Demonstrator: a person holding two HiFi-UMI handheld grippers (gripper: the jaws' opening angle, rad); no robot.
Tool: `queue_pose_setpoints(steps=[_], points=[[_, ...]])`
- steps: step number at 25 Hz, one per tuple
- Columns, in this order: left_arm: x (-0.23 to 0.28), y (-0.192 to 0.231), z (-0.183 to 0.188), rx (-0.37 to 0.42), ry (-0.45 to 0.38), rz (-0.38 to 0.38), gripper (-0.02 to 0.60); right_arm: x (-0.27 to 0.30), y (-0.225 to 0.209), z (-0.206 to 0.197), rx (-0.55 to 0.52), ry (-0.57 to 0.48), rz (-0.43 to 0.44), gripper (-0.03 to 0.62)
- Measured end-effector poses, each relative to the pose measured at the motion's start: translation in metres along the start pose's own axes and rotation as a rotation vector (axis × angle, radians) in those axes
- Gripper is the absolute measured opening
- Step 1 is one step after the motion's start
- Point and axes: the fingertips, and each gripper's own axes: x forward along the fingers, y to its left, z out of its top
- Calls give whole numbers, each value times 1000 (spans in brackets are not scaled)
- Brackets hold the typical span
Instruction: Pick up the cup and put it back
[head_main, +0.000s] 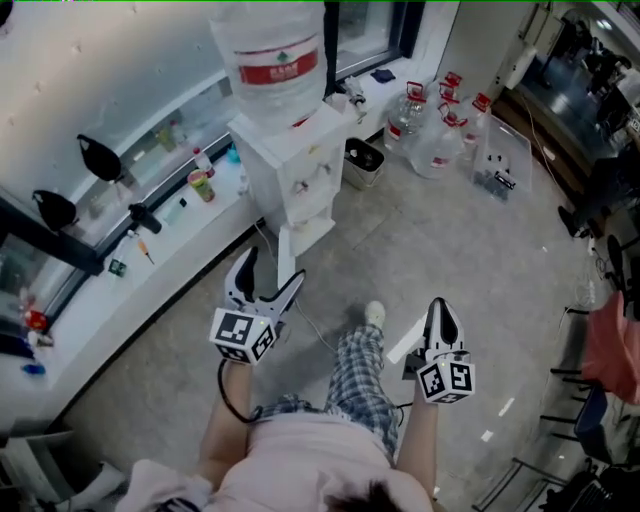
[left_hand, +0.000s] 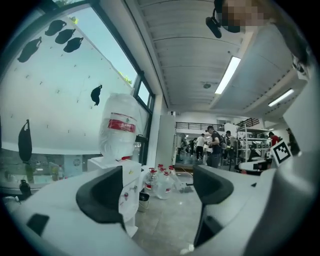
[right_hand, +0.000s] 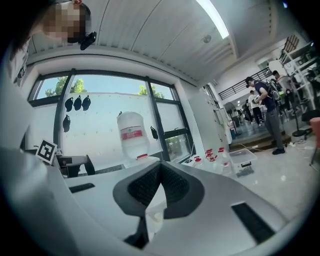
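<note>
A white water dispenser (head_main: 290, 165) with a big clear bottle (head_main: 272, 55) stands by the window ledge; it also shows as the dispenser (left_hand: 120, 175) in the left gripper view. A small cup-like container (head_main: 202, 185) with a red band sits on the ledge left of it. I cannot make out a cup at the dispenser's taps. My left gripper (head_main: 274, 268) points at the dispenser's foot, open and empty, also seen as the left gripper (left_hand: 157, 192). My right gripper (head_main: 438, 306) hangs over the floor beside the person's leg, its pads (right_hand: 172, 187) pressed together with nothing clearly held.
Several clear water jugs with red caps (head_main: 435, 135) and a clear plastic box (head_main: 500, 160) stand on the floor right of the dispenser, with a small bin (head_main: 363, 162) beside it. The white ledge (head_main: 120, 300) carries small items. Dark racks (head_main: 600, 400) line the right side.
</note>
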Motion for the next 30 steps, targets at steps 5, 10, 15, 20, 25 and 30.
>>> queue_pose_setpoints(steps=[5,10,15,20,25,30], points=[[95,25,20,17,-64,153,419,146,-44,20,-36,42,183,17],[157,37,37,6,-58,301,419,266,-53,46,-87,127,403,17],[188,65,44,-12,-71,459,419,350,-44,46,-117,181,580,17],[197,77,42,-17,-80,581,419,402,-37,37,-153,226,718,17],[195,84,43,-20,-78,652,419,428,-25,31,-155,257,782,17],[195,94,37,-22,-77,681,419,438,-9,21,-163,285,823,17]])
